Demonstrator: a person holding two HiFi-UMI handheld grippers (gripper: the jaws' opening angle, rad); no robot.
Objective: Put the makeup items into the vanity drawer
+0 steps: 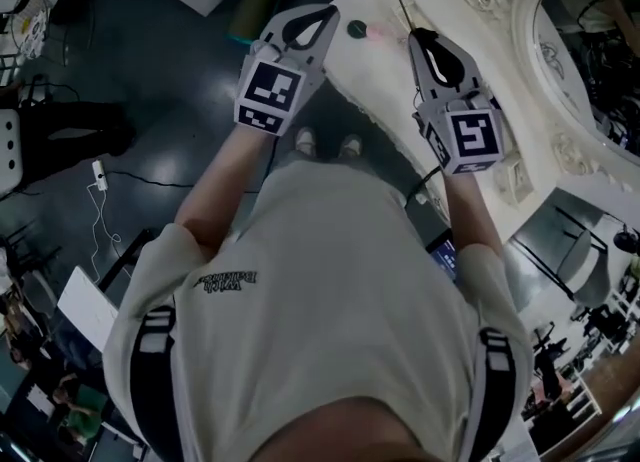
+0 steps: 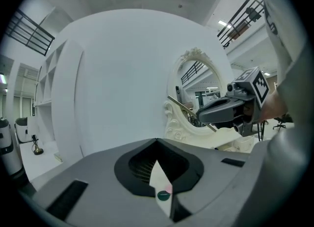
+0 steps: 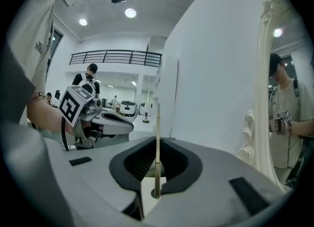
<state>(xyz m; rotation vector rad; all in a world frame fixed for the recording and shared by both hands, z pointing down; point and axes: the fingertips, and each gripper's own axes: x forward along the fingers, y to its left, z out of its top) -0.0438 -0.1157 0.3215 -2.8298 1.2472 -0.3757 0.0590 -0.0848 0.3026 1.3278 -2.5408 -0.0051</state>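
My right gripper (image 1: 421, 36) hangs above the white vanity top (image 1: 385, 80), shut on a thin beige makeup stick (image 1: 401, 5) that pokes out past its tips. In the right gripper view the stick (image 3: 157, 137) stands straight up between the jaws. My left gripper (image 1: 328, 14) is level with it at the vanity's left edge, jaws together and holding nothing. Just past its tips a small dark green round item (image 1: 357, 27) and a pink item (image 1: 380, 32) lie on the vanity top; the green one (image 2: 163, 195) shows through the left jaws. No drawer is in sight.
An ornate white oval mirror (image 1: 560, 60) stands at the back of the vanity, on the right. A dark floor (image 1: 170, 60) lies to the left, with a cable and plug strip (image 1: 100, 175). Each gripper shows in the other's view: the right gripper (image 2: 228, 110), the left gripper (image 3: 110, 120).
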